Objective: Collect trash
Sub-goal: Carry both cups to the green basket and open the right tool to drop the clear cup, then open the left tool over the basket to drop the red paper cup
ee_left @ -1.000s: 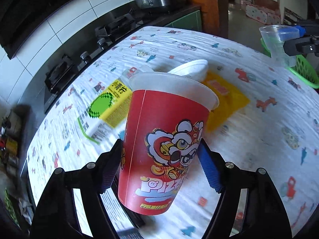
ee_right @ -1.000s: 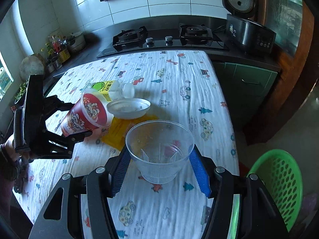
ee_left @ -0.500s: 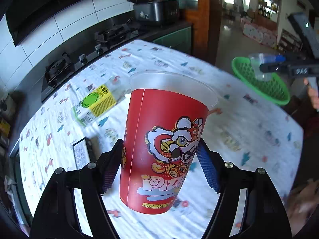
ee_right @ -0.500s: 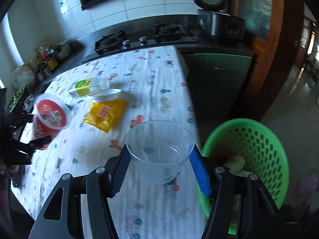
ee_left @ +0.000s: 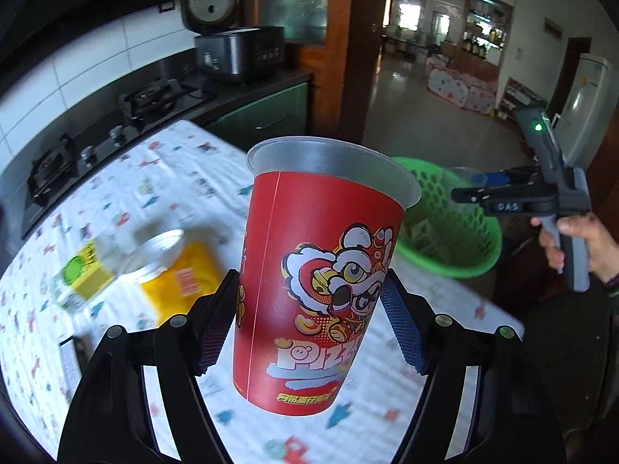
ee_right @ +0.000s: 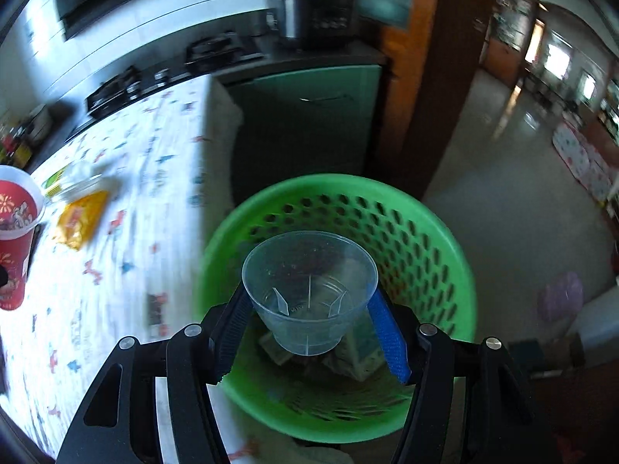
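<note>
My left gripper (ee_left: 309,321) is shut on a tall red paper cup (ee_left: 321,270) with a cartoon lion print, held above the table. The cup also shows at the left edge of the right wrist view (ee_right: 17,239). My right gripper (ee_right: 309,328) is shut on a clear plastic cup (ee_right: 309,290), held directly over the green perforated basket (ee_right: 425,239). In the left wrist view the right gripper (ee_left: 476,189) hovers over the basket (ee_left: 456,239), beyond the table's edge. Some trash lies in the basket's bottom.
On the patterned tablecloth (ee_left: 162,178) lie a yellow wrapper (ee_left: 182,278), a clear lid (ee_left: 154,247), a bottle with a green-yellow label (ee_left: 81,270) and a dark flat item (ee_left: 73,355). A stove (ee_left: 116,116) and rice cooker (ee_left: 236,50) stand behind. A green cabinet (ee_right: 309,123) stands beside the basket.
My right gripper has swung right, from over the table to above the basket, with the clear cup. My left gripper has lifted the red cup and turned toward the basket.
</note>
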Action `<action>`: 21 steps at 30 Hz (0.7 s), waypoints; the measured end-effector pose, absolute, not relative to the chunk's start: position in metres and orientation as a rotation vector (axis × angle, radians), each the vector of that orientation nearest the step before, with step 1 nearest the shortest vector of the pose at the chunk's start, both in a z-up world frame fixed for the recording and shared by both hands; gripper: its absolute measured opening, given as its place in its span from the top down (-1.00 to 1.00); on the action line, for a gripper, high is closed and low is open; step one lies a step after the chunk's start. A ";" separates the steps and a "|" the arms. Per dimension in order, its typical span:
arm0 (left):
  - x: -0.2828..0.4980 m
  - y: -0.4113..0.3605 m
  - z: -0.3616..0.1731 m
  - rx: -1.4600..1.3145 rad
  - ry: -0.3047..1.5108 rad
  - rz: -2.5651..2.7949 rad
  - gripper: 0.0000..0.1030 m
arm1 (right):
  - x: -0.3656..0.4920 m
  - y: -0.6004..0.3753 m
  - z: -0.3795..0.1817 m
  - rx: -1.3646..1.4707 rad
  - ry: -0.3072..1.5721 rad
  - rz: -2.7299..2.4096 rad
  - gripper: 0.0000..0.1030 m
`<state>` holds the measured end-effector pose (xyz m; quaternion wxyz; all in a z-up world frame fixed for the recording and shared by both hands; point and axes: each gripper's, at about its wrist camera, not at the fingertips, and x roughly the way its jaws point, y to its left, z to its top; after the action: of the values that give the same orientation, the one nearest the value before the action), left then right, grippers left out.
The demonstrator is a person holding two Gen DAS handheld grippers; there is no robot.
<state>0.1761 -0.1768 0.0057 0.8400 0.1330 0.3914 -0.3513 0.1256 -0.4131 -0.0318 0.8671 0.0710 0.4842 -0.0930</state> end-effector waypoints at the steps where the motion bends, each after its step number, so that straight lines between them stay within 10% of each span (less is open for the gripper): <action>1: 0.176 -0.186 0.005 0.279 0.828 -0.752 -0.39 | 0.124 -0.421 -0.034 0.162 1.016 -0.203 -0.17; 21: 0.187 -0.328 -0.030 0.191 0.933 -0.888 -0.39 | 0.092 -0.463 -0.033 0.205 0.983 -0.211 -0.33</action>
<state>0.1867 -0.3275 -0.0297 0.7955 0.0889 0.4342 -0.4133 0.0923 -0.4632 -0.0328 0.8713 0.0982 0.4702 -0.1009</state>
